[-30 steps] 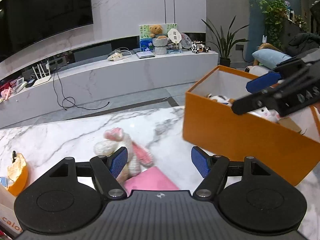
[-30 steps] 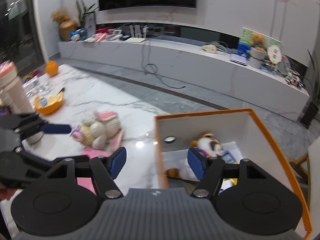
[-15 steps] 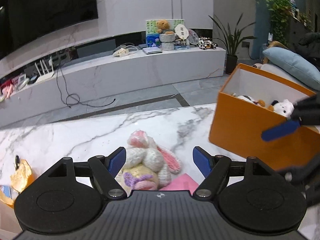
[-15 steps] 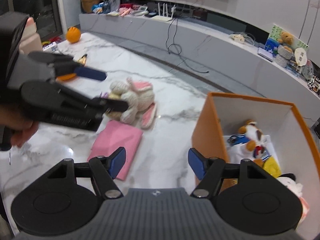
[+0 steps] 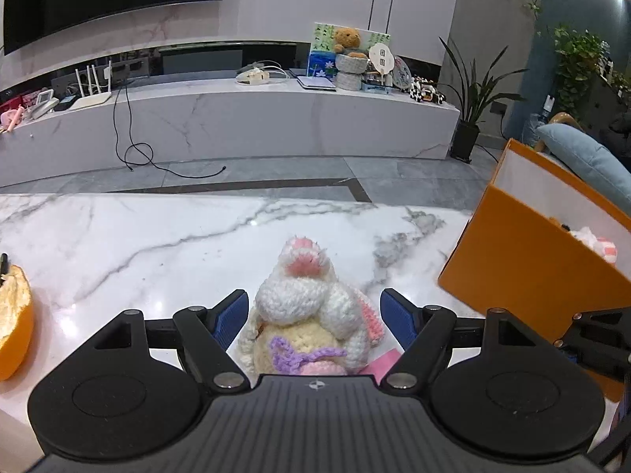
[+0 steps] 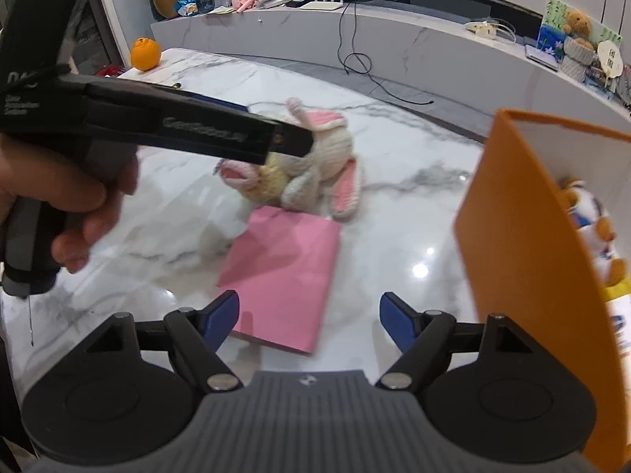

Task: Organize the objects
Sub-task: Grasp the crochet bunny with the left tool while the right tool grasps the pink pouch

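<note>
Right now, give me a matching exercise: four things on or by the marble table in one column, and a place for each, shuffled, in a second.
Things:
1. crocheted bunny
2. pink booklet
3. whole orange
4. bear toy

Places:
A. inside the orange box
B. far corner of the table
C. between the open left gripper pads
D. flat on the table, ahead of the right gripper

Pairs: 1-C, 2-D, 3-B, 4-A

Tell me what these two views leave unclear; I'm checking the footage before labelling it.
- Orange box contents: right wrist view, near wall hides most; frame edge cuts the rest.
- Crochet bunny underside: left wrist view, gripper body covers it.
- Left gripper fingertips: right wrist view, blurred.
- Pink booklet: left wrist view, only a corner shows.
</note>
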